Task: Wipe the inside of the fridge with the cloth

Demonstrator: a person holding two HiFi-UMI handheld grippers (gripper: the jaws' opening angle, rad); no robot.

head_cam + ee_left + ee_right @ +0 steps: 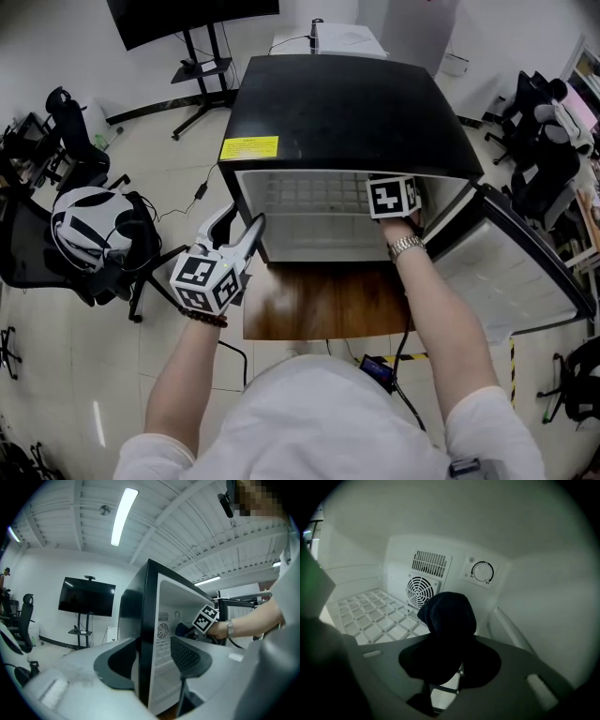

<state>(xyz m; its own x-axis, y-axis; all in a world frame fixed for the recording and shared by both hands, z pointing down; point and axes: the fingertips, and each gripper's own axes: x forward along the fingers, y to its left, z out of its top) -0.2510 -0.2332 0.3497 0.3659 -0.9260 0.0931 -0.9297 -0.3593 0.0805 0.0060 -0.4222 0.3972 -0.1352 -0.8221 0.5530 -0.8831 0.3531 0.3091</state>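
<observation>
Head view runs from a black chair (56,253) bearing a white and black helmet-like thing (89,225) at the far left, to the left gripper (240,227), held just beside the front left corner of the fridge (347,112). Its jaws stand spread wide. In the left gripper view the black front edge of the fridge's left wall shows in the gap between them, and neither pad presses on it. The fridge is a small black one with a white inside, set on a brown wooden surface (319,305).

Further right, a hand wearing a wristwatch (406,247) reaches the right gripper (450,667) into the open compartment, near its right side. Only the marker cube shows from above. The right gripper view shows the jaws pinching a dark cloth (447,613), which bulges out past the tips in a bunched lump. The cloth is held inside the fridge, above the white wire shelf (370,616) and in front of the back wall with its round fan grille (420,590) and thermostat dial (482,572). Whether the cloth touches any surface I cannot tell.

At the far right the fridge door (525,272) stands swung open.
</observation>
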